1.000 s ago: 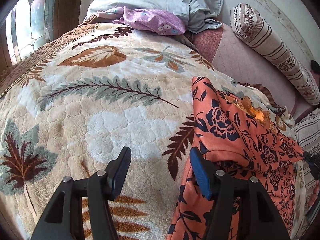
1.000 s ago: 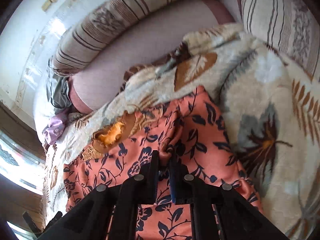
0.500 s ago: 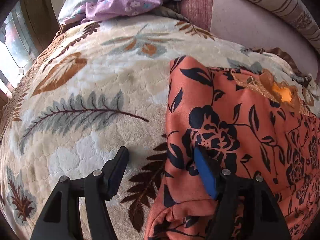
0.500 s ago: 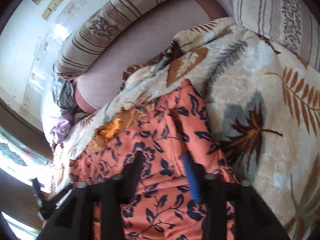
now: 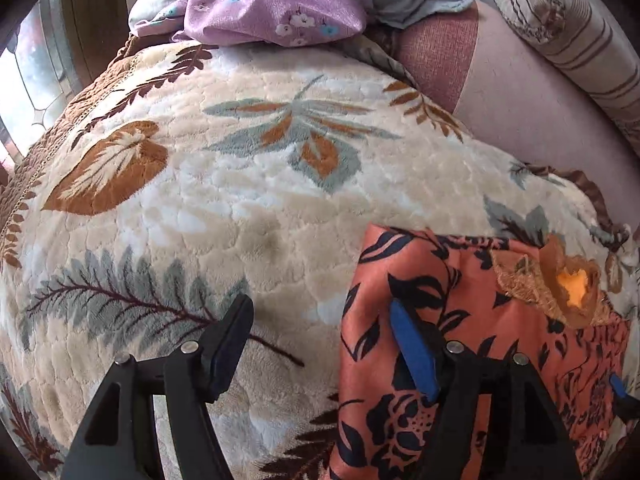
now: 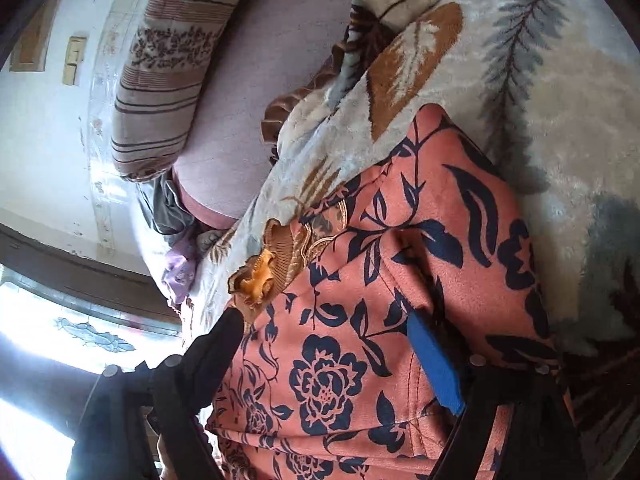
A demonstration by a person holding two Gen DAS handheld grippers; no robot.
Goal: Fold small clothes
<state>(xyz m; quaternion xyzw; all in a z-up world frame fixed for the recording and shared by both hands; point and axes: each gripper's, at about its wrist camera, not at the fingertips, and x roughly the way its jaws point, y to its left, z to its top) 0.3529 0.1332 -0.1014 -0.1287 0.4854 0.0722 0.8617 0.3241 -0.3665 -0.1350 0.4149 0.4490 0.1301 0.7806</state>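
My left gripper (image 5: pixel 320 340) is spread wide with nothing in it, hovering over the blanket (image 5: pixel 248 184); its left finger is over bare blanket and its right, blue-padded finger is over the left edge of the garment (image 5: pixel 472 320). The garment, orange with dark flowers, lies on the blanket at near right in the left view, with a tan and yellow trim patch (image 5: pixel 560 284) toward its far right. My right gripper (image 6: pixel 324 340) is also wide and holds nothing, its fingers straddling the garment (image 6: pixel 400 280) from above. Far off, a purple cloth (image 5: pixel 276 16) lies at the blanket's far edge, and a striped bolster (image 5: pixel 576 32) lies at far right.
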